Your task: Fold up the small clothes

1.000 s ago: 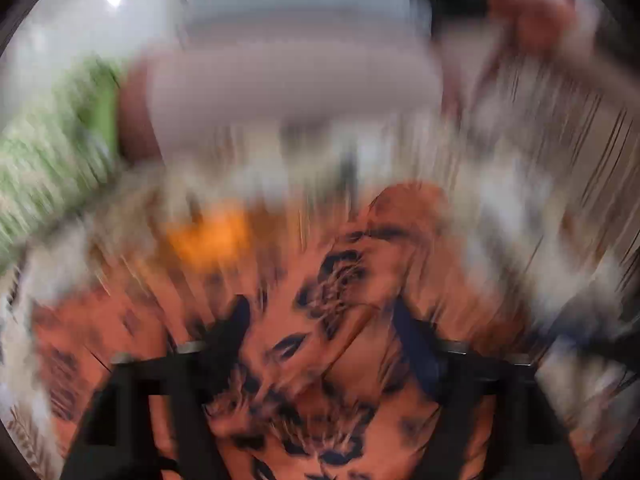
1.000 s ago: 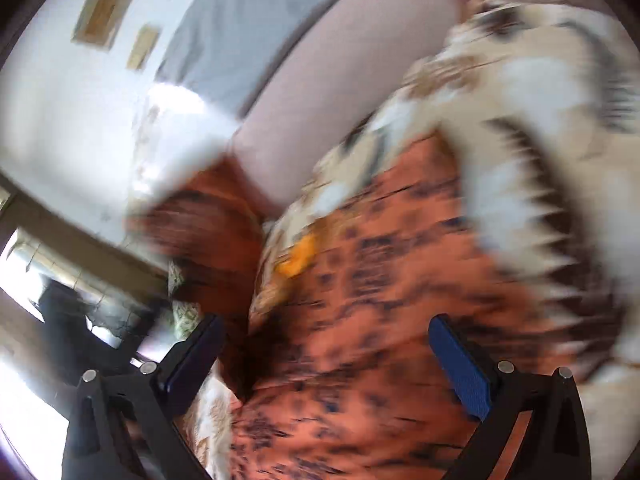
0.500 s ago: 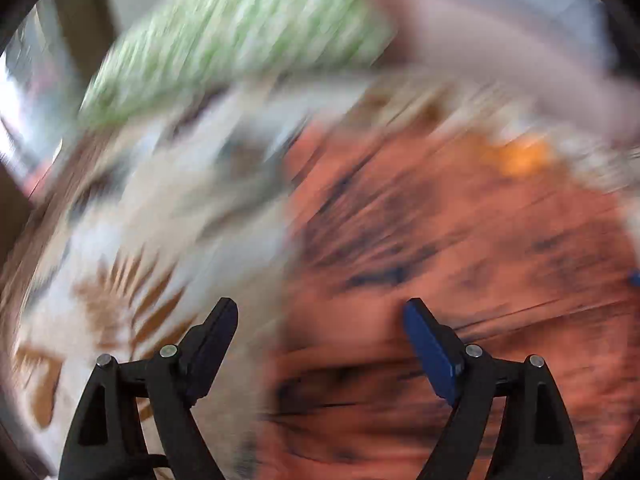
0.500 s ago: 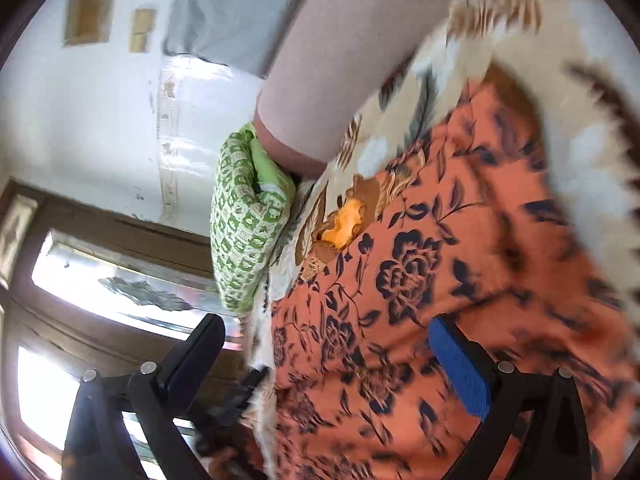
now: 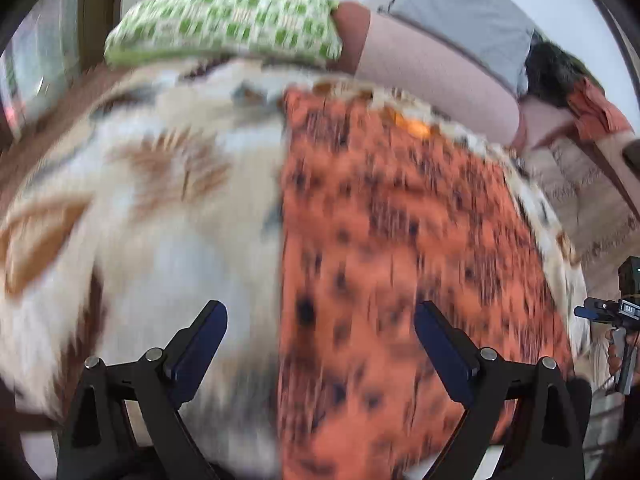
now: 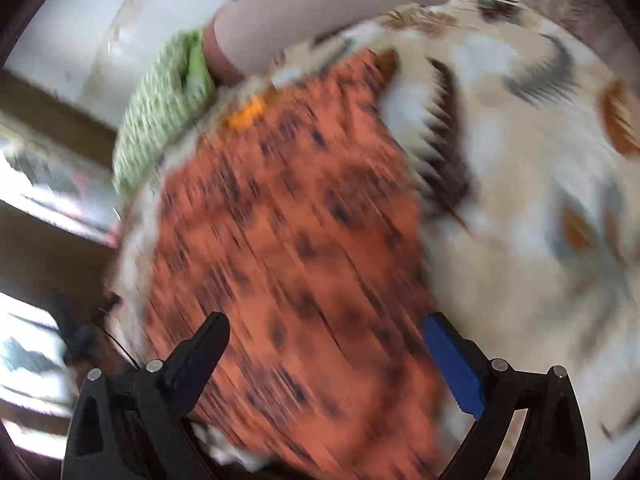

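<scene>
Orange floral cloth (image 5: 400, 248): flat on leaf-print bedspread (image 5: 160, 208), near its edge.
Left tongs (image 5: 320, 344): wide, holding nothing.
Right tongs (image 6: 326, 356): wide, holding nothing.

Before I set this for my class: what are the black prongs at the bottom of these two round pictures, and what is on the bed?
No robot here: a person holds a hand tool in each hand, with a fisheye camera looking along its jaws. One picture comes from the left gripper, the other from the right gripper. Both stand open and hold nothing. An orange flowered garment lies spread on a cream patterned blanket. A green checked pillow sits at the far end. Both pictures are motion-blurred.
</scene>
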`<control>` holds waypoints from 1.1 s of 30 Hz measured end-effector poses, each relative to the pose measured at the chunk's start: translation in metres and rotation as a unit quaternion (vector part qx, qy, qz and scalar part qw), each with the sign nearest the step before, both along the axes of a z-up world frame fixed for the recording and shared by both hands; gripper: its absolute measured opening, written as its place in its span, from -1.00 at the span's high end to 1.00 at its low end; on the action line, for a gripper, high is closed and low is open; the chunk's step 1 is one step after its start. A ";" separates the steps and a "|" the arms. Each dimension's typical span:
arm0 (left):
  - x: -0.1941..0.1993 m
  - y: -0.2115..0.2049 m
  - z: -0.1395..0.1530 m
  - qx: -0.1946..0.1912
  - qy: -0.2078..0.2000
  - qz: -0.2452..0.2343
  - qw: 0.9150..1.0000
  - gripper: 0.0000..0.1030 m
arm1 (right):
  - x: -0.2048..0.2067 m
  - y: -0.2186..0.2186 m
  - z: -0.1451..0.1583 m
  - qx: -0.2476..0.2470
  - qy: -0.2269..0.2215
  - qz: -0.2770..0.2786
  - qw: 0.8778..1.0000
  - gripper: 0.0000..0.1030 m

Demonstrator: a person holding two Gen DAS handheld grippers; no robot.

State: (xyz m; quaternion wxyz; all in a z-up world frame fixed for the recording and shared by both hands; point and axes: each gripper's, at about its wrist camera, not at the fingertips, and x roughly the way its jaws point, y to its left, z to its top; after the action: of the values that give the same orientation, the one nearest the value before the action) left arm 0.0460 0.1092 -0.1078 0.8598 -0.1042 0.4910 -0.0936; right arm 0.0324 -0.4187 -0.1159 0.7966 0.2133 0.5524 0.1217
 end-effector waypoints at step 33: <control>-0.060 -0.019 -0.046 -0.025 0.086 0.004 0.996 0.93 | -0.062 0.018 -0.054 0.062 0.065 -0.012 0.996 0.83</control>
State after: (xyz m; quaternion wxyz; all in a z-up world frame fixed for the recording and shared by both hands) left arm -0.0145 0.0901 -0.1538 0.8119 -0.1355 0.5602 -0.0930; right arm -0.0297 -0.4004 -0.1695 0.7456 0.2766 0.5918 0.1317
